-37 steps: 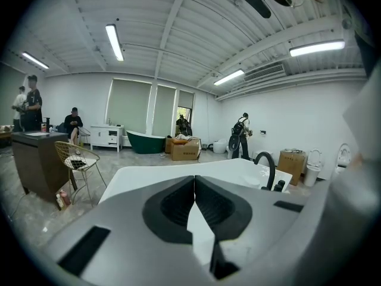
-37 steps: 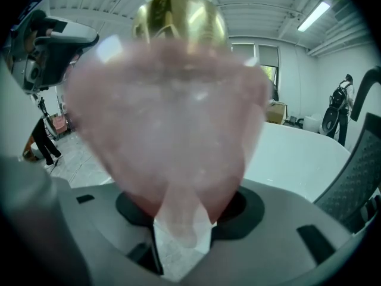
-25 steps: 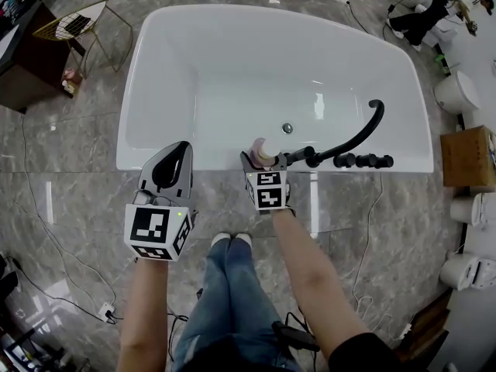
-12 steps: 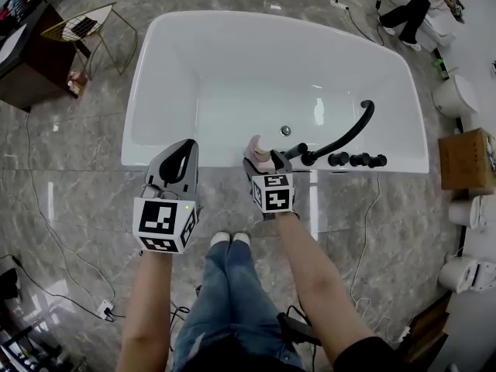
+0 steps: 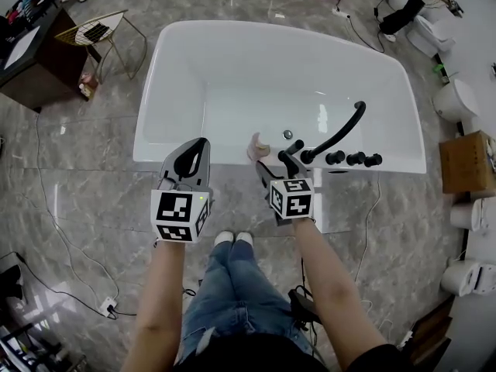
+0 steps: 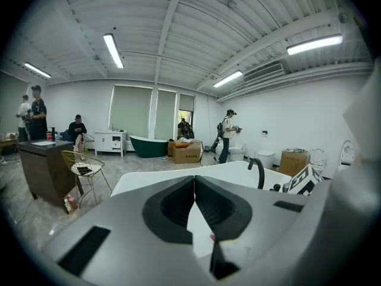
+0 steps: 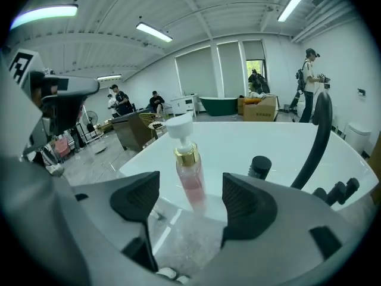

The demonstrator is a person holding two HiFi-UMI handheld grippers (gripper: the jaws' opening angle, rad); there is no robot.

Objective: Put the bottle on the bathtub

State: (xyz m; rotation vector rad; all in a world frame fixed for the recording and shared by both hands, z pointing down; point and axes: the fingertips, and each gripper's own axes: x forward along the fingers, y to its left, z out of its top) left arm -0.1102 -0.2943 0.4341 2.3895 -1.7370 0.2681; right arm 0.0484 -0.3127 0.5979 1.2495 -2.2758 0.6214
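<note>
A pink bottle [image 5: 256, 147] with a gold collar and white pump stands upright on the near rim of the white bathtub [image 5: 232, 159]. My right gripper [image 5: 276, 166] is open just short of it, on the floor side of the rim. In the right gripper view the bottle [image 7: 189, 174] stands a little beyond the wide-apart jaws of the right gripper [image 7: 190, 204], touching neither. My left gripper [image 5: 195, 152] hangs shut and empty over the rim to the bottle's left. In the left gripper view its pads meet, with nothing in the left gripper [image 6: 194, 183].
A black curved faucet [image 5: 341, 130] and black knobs [image 5: 355, 159] sit on the rim right of the bottle. A gold wire chair [image 5: 101, 29] and dark cabinet [image 5: 31, 60] stand at left. Toilets [image 5: 457, 99] and a box [image 5: 469, 161] line the right. Cables cross the marble floor.
The right gripper has let go of the bottle and drawn back from the rim; the bottle stays standing there. The left gripper keeps shut.
</note>
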